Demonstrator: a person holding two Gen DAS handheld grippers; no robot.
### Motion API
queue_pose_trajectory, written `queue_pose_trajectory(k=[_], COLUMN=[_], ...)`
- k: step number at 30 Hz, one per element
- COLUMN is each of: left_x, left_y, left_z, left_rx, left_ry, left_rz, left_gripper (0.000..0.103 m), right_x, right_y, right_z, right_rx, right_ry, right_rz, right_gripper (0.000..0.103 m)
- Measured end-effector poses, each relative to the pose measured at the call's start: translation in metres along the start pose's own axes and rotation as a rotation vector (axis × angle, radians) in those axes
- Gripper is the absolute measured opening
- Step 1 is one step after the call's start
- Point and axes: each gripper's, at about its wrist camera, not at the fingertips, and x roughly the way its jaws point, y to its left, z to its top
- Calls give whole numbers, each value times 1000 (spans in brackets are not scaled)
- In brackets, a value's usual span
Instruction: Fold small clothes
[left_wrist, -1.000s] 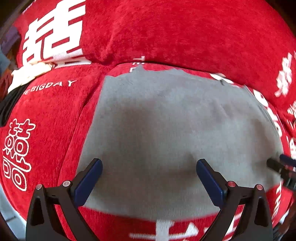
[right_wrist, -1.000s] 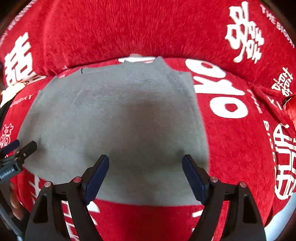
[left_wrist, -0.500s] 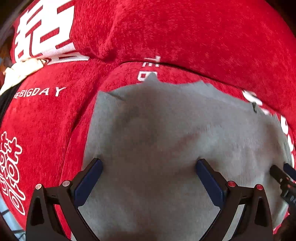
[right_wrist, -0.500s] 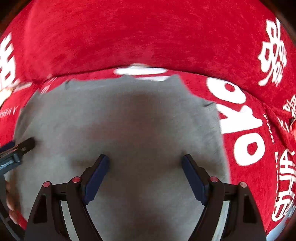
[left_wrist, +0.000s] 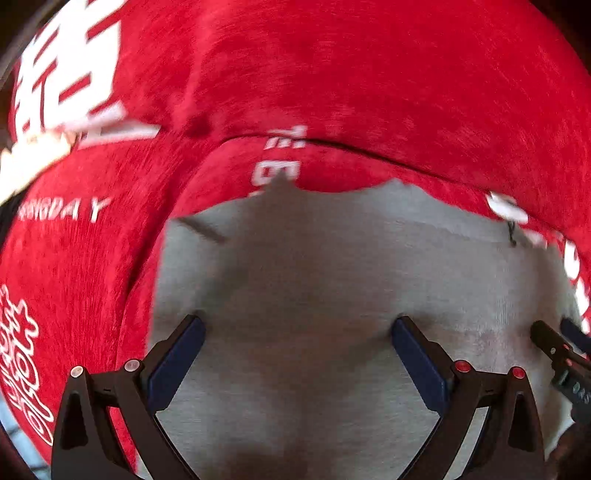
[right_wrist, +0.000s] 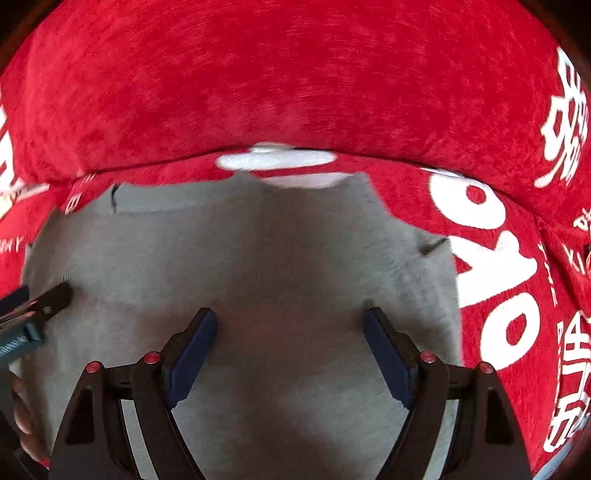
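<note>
Grey garment (left_wrist: 332, 295) lay flat on the red sofa (right_wrist: 295, 74), filling the lower frame. I held left claw (left_wrist: 297, 328) and right claw (right_wrist: 291, 321) spread above it; next, pinching an edge to fold.

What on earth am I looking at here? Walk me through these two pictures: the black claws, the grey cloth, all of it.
No robot here: a person holds a two-finger gripper in each hand, with a wide-angle camera on each looking along its fingers. One picture comes from the left gripper, the other from the right gripper. Each also catches the other gripper's tip at its edge. Both point down at a grey garment spread flat on a red cover with white lettering. Both sets of jaws stand wide open over the cloth. Nothing is held yet. Whether the fingertips touch the fabric cannot be told.
</note>
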Motion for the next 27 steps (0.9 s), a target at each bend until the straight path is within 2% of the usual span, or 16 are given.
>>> queue_pose_trajectory(k=[3, 5, 10, 12, 13, 17, 19, 20, 21, 22, 23, 24, 27], left_x=[-18, -30, -25, -16, -13, -18, -20, -22, -25, -27, -29, -30, -31], left_y=[30, 60, 120, 122, 122, 92, 70, 59, 50, 46, 45, 48, 59], left_z=[-2, -9, -42, -54, -58, -64, -63, -62, -60, -59, -56, -54, -53], left_rx=[-39, -72, -142, -148, -151, -85, -20, 14, 40, 48, 48, 32, -8], left_ry=[-33, -50, 23, 81, 84, 24, 6, -11, -20, -25, -23, -15, -3], left_rz=[-19, -60, -166, -231, -267, -248, -226, -209, -204, -200, -208, -228, -266], left_gripper=[102, 102, 101, 101, 101, 101, 88, 68, 56, 48, 33, 29, 25], right_x=[-7, -19, -59, -66, -69, -69, -63, -63, -66, -67, -68, -68, -65], right_y=[-25, -40, -58, -58, -56, -27, -10, 1, 5, 11, 20, 25, 46], right_z=[5, 0, -44, -63, -72, -90, -90, -90, -92, -91, -88, -84, -70], right_rx=[38, 59, 102, 125, 128, 69, 12, -30, -53, -70, -90, -103, -141], right_ry=[-3, -23, -99, -104, -102, -106, -104, -102, -102, -105, -109, -109, -98], right_rz=[-3, -18, 64, 98, 107, 74, 52, 37, 34, 32, 33, 36, 48], right_gripper=[84, 84, 84, 84, 84, 84, 84, 84, 84, 84, 84, 84, 84])
